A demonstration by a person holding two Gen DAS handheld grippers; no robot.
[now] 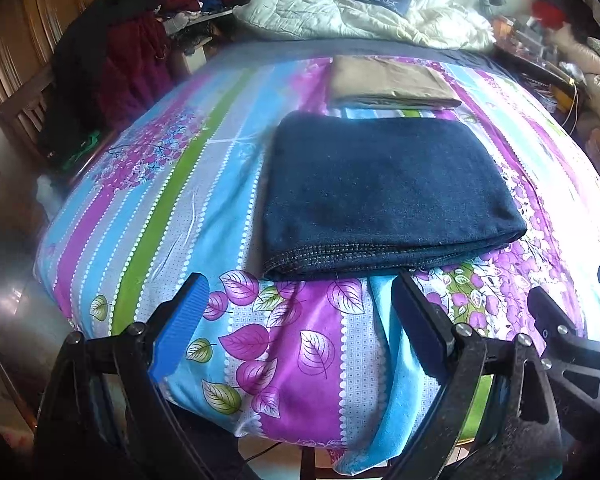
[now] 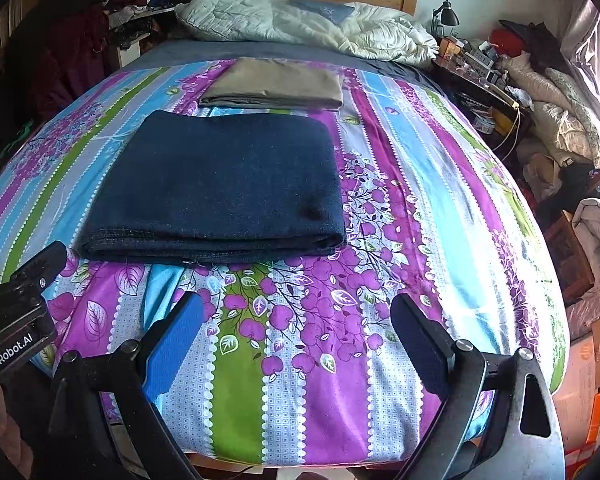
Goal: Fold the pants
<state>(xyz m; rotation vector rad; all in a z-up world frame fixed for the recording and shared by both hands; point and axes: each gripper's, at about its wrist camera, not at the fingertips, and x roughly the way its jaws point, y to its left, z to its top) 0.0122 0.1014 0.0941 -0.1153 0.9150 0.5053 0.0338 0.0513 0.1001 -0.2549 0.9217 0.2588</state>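
A: Going left to right, what are you seeing?

B: The left gripper (image 1: 300,308) is hovering at the near edge of the bed (image 1: 172,184), fingers spread wide and gripping nothing. The navy pants (image 1: 384,192) are lying just beyond it as a flat folded rectangle, with a tan folded garment (image 1: 392,80) farther off. The right gripper (image 2: 296,320) is likewise gaping, empty, off the pants' near right corner.

A: How is that denim going to handle?

B: I'm judging it heavy, thick and soft rather than stiff, and not slippery. The stacked layers along the near edge are looking like the place to pinch, close to the corners.

A: What is each view adding?

B: The left view is showing the stitched hem along that near edge; the right view is showing the cluttered bedside table (image 2: 472,64) and boxes (image 2: 596,376) on the right.
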